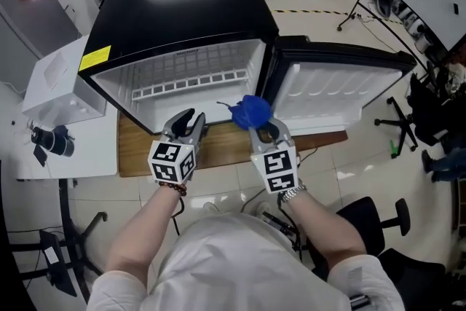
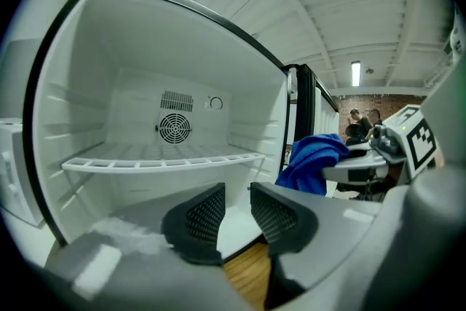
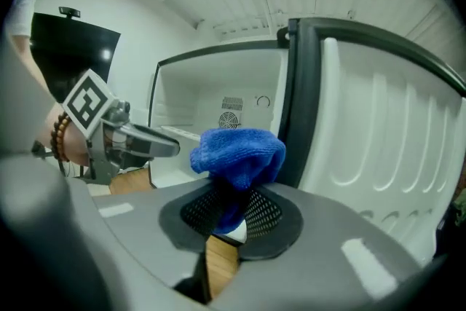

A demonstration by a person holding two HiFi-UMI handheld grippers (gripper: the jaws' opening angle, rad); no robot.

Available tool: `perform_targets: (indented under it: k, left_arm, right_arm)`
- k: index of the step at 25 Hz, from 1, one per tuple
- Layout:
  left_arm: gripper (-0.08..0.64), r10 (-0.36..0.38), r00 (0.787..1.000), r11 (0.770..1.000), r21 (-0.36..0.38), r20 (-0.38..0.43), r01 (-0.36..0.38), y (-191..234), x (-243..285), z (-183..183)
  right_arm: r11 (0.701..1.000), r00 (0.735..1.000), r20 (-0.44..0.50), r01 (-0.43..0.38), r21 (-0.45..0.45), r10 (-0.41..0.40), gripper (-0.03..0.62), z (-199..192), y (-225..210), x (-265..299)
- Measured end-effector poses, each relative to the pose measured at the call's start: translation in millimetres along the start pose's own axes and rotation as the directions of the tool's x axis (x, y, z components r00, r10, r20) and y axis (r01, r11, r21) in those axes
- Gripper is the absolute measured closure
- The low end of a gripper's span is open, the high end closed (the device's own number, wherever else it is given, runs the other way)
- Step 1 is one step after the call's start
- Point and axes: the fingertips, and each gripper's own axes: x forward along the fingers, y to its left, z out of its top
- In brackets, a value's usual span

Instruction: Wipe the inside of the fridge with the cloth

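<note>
A black mini fridge (image 1: 182,4) stands open before me, its white inside (image 2: 145,84) holding a wire shelf (image 2: 160,160) and a round fan grille (image 2: 175,129) on the back wall. Its door (image 1: 338,87) swings out to the right. My right gripper (image 1: 261,130) is shut on a crumpled blue cloth (image 1: 252,111), held up just in front of the fridge's right edge; the cloth (image 3: 237,153) bulges above the jaws of that gripper (image 3: 231,211). My left gripper (image 1: 191,119) hovers at the fridge mouth, open, with nothing between its fingers (image 2: 206,211).
The fridge rests on a wooden board (image 1: 218,151). A white box (image 1: 54,87) and a black object (image 1: 51,140) sit on the left. Office chairs (image 1: 378,222) and a tripod stand on the right and behind.
</note>
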Motion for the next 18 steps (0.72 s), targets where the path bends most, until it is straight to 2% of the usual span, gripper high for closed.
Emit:
perform_targets:
  k: [4, 12, 18]
  left_arm:
    - [0.46, -0.025, 1.0, 1.0, 0.014, 0.008, 0.025, -37, 20, 5]
    - [0.406, -0.064, 0.998, 0.997, 0.046, -0.026, 0.065, -100, 60, 0]
    - [0.328, -0.068, 0.995, 0.994, 0.077, -0.074, 0.074, -133, 88, -9]
  right_arm:
    - [0.999, 0.997, 0.067, 0.026, -0.043, -0.023, 0.54, 24, -31, -34]
    - [0.982, 0.98, 0.195, 0.068, -0.175, -0.033, 0.54, 56, -85, -68]
    - [0.975, 0.966, 0.258, 0.032, -0.22, 0.027, 0.54, 96, -99, -80]
